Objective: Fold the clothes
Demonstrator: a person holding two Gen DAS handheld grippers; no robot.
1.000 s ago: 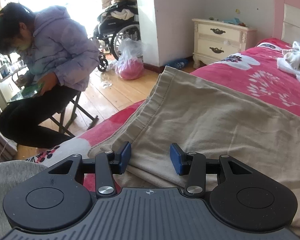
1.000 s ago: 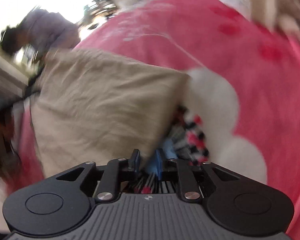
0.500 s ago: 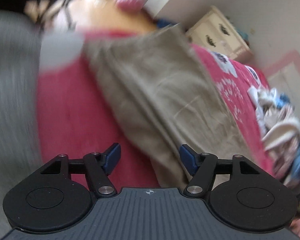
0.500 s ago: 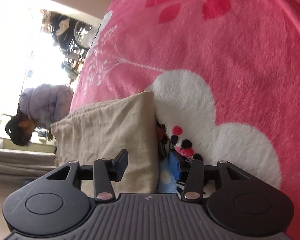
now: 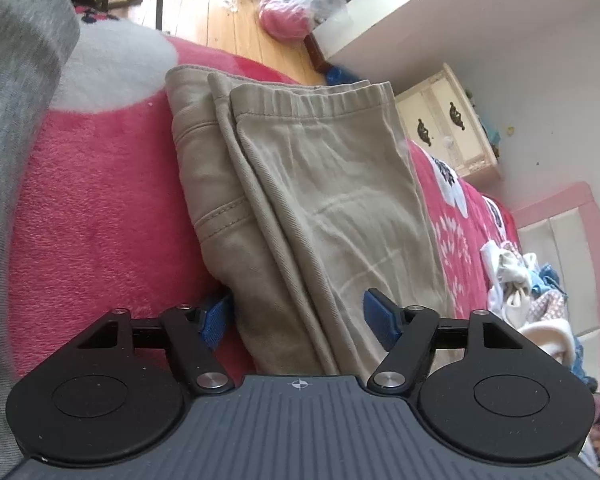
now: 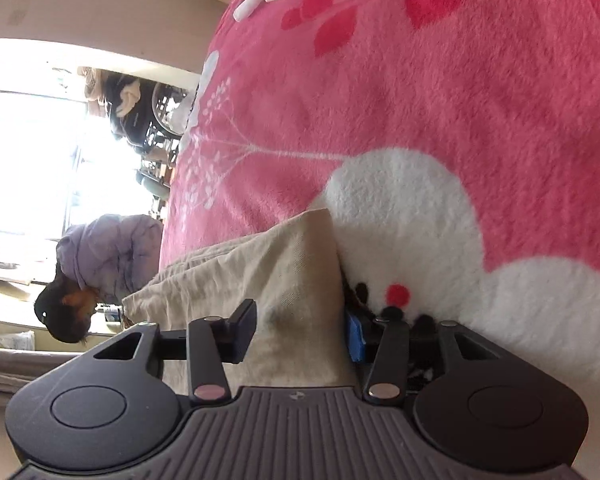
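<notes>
Straddling one edge of the folded beige trousers (image 5: 308, 184), the left gripper (image 5: 298, 316) has just narrowed, its pads not visibly pressing. The right gripper (image 6: 302, 330) brackets the opposite corner, half open. Trousers lie on the pink blanket (image 6: 440, 100), bare beyond; nightstand (image 5: 448, 128) farther off.

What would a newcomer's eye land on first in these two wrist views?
The folded khaki trousers fill the middle of the left wrist view, lying on the pink fleece blanket with its large white flower shapes. The left gripper straddles the near end of the fabric, one blue pad tucked under the edge. In the right wrist view the right gripper likewise frames a trouser corner, and a seated person in a lilac puffer jacket bends forward by the bright window.
</notes>
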